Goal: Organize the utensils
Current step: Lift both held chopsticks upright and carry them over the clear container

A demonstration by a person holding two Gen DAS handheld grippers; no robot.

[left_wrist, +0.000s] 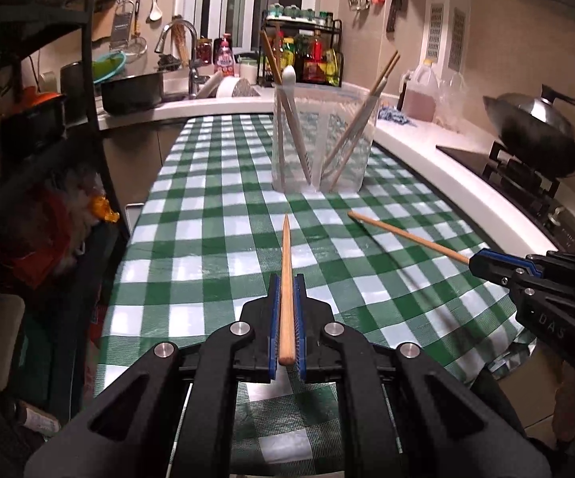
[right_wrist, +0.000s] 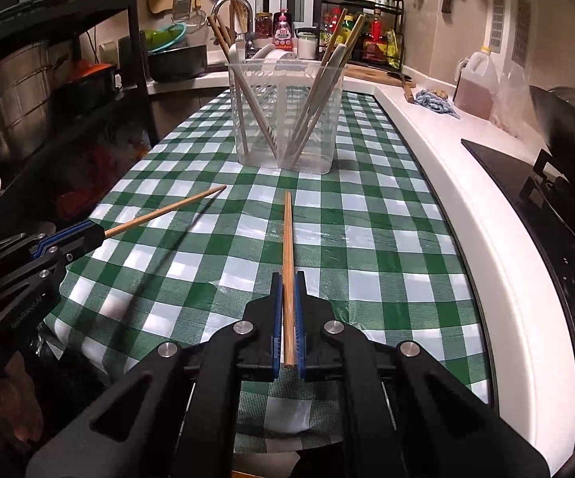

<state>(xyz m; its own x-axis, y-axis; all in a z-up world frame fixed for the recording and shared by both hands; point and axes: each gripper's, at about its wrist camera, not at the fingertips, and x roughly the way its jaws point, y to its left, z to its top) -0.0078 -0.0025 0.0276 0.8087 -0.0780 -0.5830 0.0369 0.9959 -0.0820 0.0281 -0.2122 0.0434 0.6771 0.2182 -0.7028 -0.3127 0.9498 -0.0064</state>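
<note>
A wooden chopstick [left_wrist: 286,286] is clamped between the blue pads of the left tongs [left_wrist: 286,279], which are closed down to the width of the stick. Its long axis runs straight forward along the fingers, with the blunt end seated back in the tongs and the tapered tip pointing ahead toward the clear plastic utensil holder [left_wrist: 323,139]. The stick is held above the green-and-white checked tablecloth [left_wrist: 215,239] that covers the table.

A second chopstick [right_wrist: 288,275] is gripped in the same manner by the right tongs [right_wrist: 288,279], likewise closed tightly on the stick. It too lies along the fingers, tip forward, aimed at the utensil holder. In the left wrist view this second chopstick is seen projecting from the right tongs at the right edge, angled up and to the left, with its tip well apart from that of the first stick.

The utensil holder stands upright on the table further along, well apart from both tips. It is divided into compartments, in which several chopsticks and pale-handled utensils are leaned, some to the left and some to the right. A wok [left_wrist: 538,127] with a lid is seen on the stove at the right.
</note>
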